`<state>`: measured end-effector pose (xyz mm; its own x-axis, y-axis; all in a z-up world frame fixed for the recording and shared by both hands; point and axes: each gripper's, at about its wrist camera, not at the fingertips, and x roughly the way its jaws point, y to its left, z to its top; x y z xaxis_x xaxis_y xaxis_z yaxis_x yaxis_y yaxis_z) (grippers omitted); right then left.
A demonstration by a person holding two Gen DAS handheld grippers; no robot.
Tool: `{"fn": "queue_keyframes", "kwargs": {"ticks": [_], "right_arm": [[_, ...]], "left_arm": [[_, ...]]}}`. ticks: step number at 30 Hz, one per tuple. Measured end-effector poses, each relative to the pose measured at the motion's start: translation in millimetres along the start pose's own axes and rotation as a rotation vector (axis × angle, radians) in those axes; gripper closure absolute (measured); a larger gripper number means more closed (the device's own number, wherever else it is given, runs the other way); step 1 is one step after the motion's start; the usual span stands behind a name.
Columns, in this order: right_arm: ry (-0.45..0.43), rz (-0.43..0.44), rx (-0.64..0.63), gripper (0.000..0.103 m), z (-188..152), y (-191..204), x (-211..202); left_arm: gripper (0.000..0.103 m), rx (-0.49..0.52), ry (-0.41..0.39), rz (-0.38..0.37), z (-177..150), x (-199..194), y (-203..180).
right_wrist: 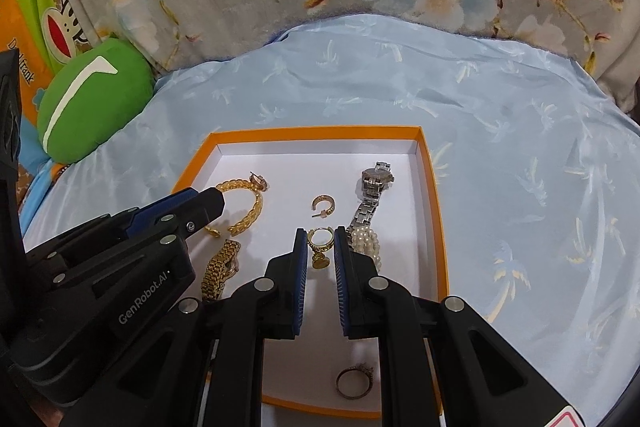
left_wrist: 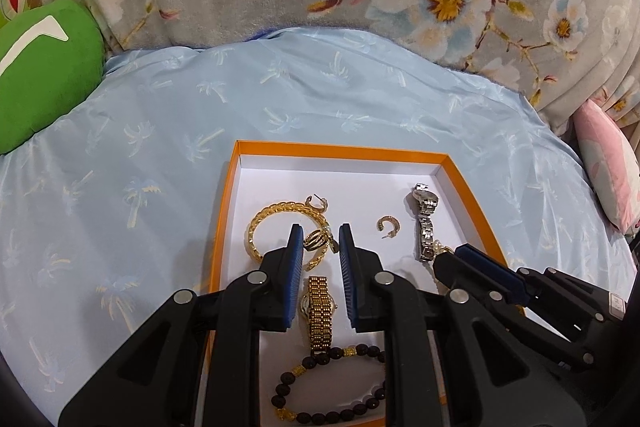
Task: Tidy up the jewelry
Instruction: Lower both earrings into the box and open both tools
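On the pale blue palm-print sheet (left_wrist: 320, 95) sits an orange-rimmed shallow box (right_wrist: 434, 203) with a white floor, and all the jewelry visible lies inside it. Being a light box on soft bedding, it could slide or tip if either tool presses down on its rim.

The left gripper (left_wrist: 319, 239) hovers over the near-left part of the box with its fingers apart, nothing clamped between them. Below the gap lies a gold link watch (left_wrist: 319, 311), and the tips bracket the near arc of a gold leaf-pattern bangle (left_wrist: 280, 223) where a gold ring (left_wrist: 316, 239) rests against it. Closing here would likely catch bangle and ring together.

The right gripper (right_wrist: 319, 243) has its fingers apart too, straddling a gold ring with a dangling charm (right_wrist: 319, 247); whether the pads touch it cannot be told. Just right of it, a pearl bracelet (right_wrist: 366, 241) overlaps the strap of a silver watch (right_wrist: 370, 195), so the right finger could drag the pearls along.

A dark bead bracelet (left_wrist: 328, 387) lies nearest, and a loose hoop earring (right_wrist: 323, 206) and a thin ring (right_wrist: 354, 381) sit alone; such small pieces could skitter away if knocked.
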<state>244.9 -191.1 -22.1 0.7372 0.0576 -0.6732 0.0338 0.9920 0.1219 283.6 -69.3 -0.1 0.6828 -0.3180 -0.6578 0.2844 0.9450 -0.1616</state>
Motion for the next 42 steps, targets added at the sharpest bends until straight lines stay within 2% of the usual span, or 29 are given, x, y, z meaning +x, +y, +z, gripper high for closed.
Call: {"fn": "queue_keyframes", "kwargs": {"ticks": [21,23,25,34,42], "right_arm": [[0.021,-0.001,0.004,0.09,-3,-2,12],[0.016,-0.006,0.004,0.09,-4,-2,11],[0.014,-0.005,0.003,0.09,-4,-1,11],[0.0,-0.01,0.002,0.09,-7,-2,0],[0.032,-0.033,0.046,0.09,-22,-22,-3]], "left_arm": [[0.085,-0.003,0.02,0.013,-3,15,2],[0.084,-0.006,0.025,0.015,-4,16,2],[0.075,-0.012,0.028,0.02,-4,17,2],[0.074,-0.004,0.027,0.024,-7,11,1],[0.074,-0.023,0.042,0.04,-18,2,10]]}}
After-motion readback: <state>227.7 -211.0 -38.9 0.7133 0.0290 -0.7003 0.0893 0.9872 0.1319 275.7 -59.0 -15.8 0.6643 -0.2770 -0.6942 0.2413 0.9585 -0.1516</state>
